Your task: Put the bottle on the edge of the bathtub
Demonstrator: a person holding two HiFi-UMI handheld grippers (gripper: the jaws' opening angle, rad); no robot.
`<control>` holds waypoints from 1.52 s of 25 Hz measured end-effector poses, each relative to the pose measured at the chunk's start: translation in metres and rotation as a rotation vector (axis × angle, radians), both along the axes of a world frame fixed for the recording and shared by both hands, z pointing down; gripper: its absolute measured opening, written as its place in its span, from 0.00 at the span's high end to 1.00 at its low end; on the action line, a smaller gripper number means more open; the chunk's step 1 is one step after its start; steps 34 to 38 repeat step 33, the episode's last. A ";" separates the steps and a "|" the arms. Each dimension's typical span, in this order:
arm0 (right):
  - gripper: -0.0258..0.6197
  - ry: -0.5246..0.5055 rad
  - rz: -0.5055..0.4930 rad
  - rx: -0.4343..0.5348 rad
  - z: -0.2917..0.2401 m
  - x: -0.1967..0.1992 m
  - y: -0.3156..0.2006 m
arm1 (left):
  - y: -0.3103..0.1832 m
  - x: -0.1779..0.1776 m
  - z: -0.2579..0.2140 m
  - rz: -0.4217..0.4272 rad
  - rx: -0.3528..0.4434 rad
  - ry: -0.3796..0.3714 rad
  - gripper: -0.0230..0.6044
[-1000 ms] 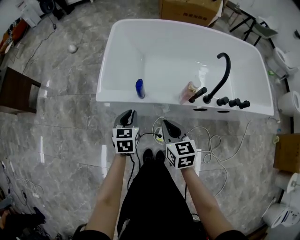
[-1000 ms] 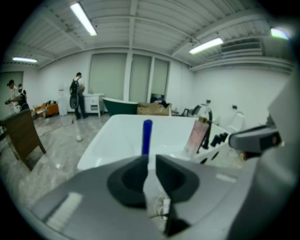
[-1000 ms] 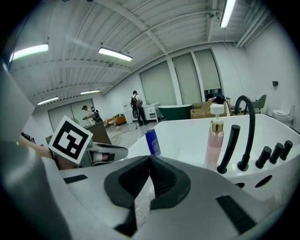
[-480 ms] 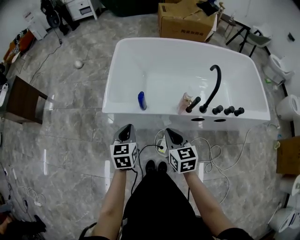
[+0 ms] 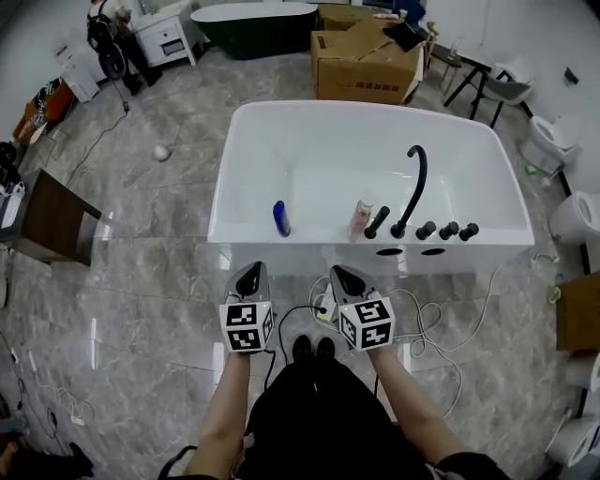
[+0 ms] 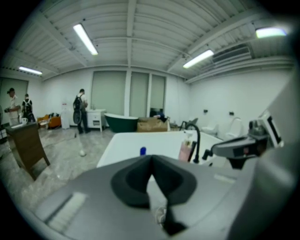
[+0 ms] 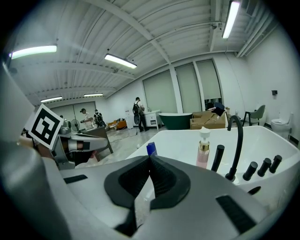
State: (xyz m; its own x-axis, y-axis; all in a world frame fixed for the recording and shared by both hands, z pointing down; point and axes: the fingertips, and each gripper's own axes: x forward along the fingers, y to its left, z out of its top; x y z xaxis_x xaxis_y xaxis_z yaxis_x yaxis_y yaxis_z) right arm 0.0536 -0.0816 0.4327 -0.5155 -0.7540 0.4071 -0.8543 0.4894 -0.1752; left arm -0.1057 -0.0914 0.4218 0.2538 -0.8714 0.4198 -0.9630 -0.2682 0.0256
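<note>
A white bathtub stands in front of me on the grey floor. A blue bottle is at its near wall, left of centre; whether it rests on the rim or inside I cannot tell. It also shows in the gripper views as the blue bottle. A pink pump bottle stands by the black tap. My left gripper and right gripper hang side by side short of the tub, both shut and holding nothing.
Black knobs line the tub's near right rim. White cables lie on the floor by my feet. A brown wooden piece stands at the left, cardboard boxes and a dark green tub behind, toilets at the right. People stand far off.
The head camera has tilted up, so the tub sits higher and smaller in view. Both grippers have drawn back a little from the tub. The bottles have not moved.
</note>
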 end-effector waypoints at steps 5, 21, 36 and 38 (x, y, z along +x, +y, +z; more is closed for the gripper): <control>0.96 -0.012 0.007 0.018 -0.010 0.009 0.002 | 0.009 -0.002 -0.010 -0.002 0.018 0.002 0.95; 0.96 -0.028 0.023 0.039 -0.023 0.018 0.004 | 0.013 -0.009 -0.030 -0.041 0.058 0.029 0.95; 0.96 -0.018 0.008 0.035 -0.021 0.007 -0.006 | -0.007 -0.013 -0.028 -0.020 0.061 0.053 0.95; 0.96 -0.018 0.008 0.035 -0.021 0.007 -0.006 | -0.007 -0.013 -0.028 -0.020 0.061 0.053 0.95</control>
